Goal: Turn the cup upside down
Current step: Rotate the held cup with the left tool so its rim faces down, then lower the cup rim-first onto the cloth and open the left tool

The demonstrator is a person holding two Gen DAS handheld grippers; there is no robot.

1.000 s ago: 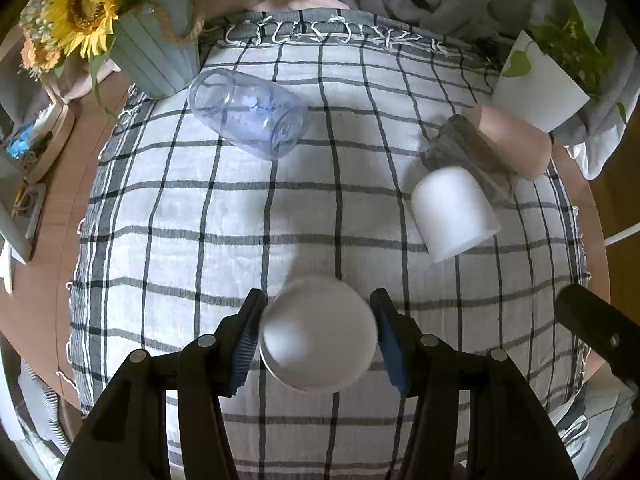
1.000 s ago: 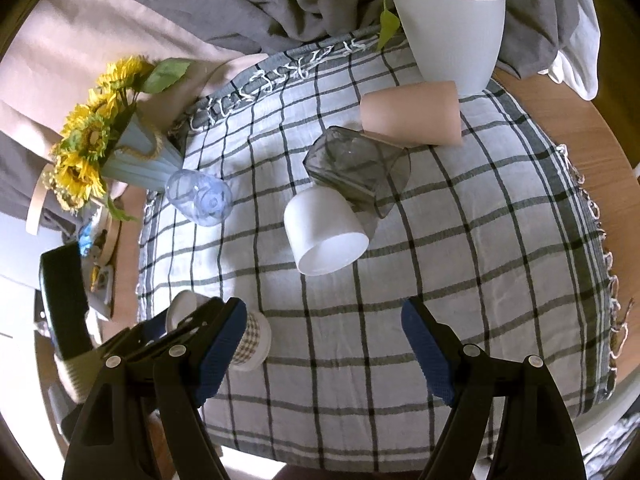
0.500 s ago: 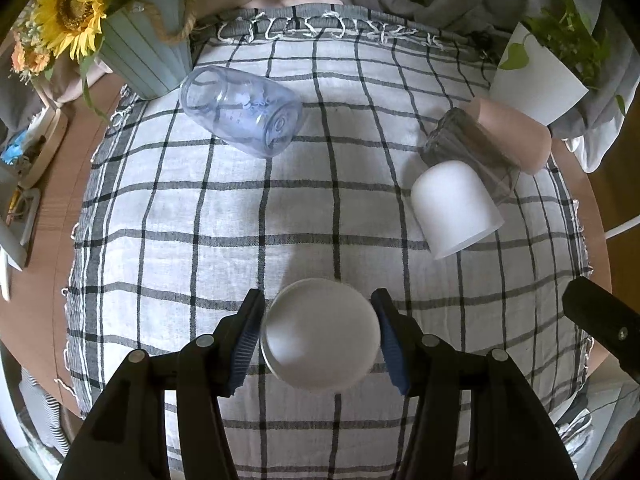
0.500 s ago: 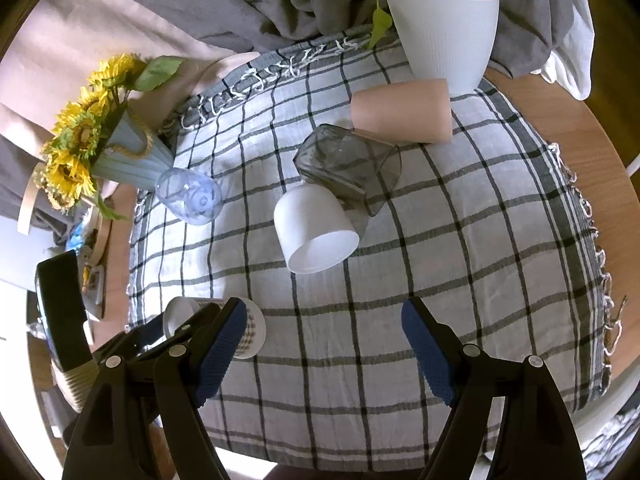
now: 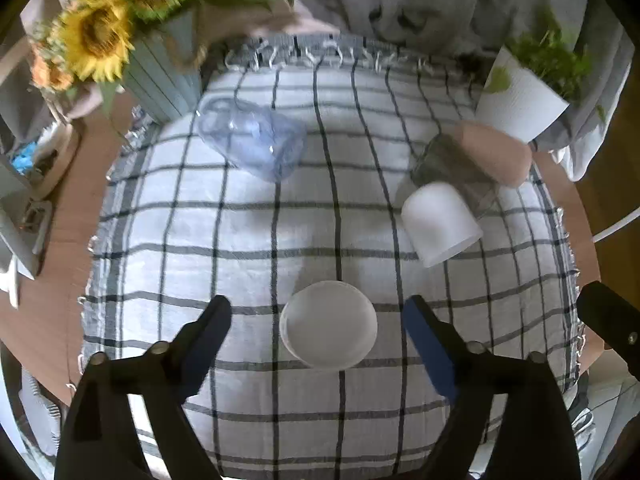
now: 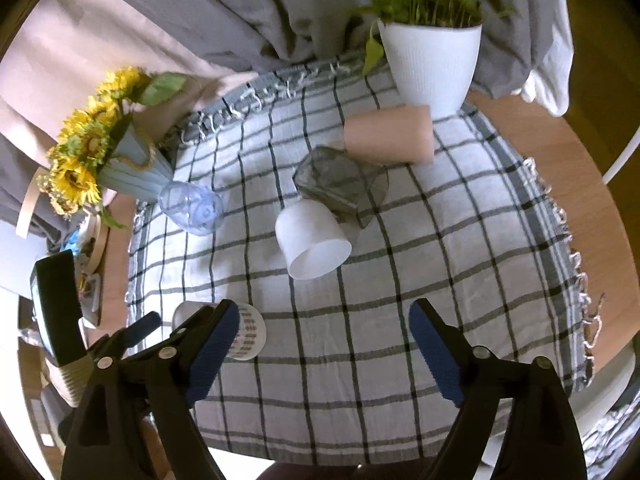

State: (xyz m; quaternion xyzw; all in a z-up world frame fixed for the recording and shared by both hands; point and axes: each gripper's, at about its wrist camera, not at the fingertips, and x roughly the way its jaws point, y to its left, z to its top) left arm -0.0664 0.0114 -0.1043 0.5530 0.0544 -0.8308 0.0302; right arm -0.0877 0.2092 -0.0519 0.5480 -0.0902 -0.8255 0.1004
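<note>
A white cup with a checked band [image 5: 329, 324] stands upside down on the checked cloth [image 5: 248, 240], its flat base facing me. My left gripper [image 5: 320, 338] is open, its blue pads spread wide on either side of the cup and apart from it. In the right wrist view the same cup [image 6: 248, 334] shows partly behind my left finger pad. My right gripper [image 6: 324, 344] is open and empty above the cloth [image 6: 440, 260]. A plain white cup [image 5: 438, 222] [image 6: 312, 238] lies on its side mid-cloth.
A grey glass cup [image 6: 338, 184] and a pink cup [image 6: 390, 134] lie on their sides behind the white one. A clear bluish cup [image 5: 256, 144] lies on its side at the back left. A sunflower vase [image 5: 160, 68] and a white plant pot [image 6: 430, 64] stand at the back.
My left gripper has opened and let go of the upturned cup, which now stands free on the cloth. The left camera has pulled back a little. The right gripper stays open.
</note>
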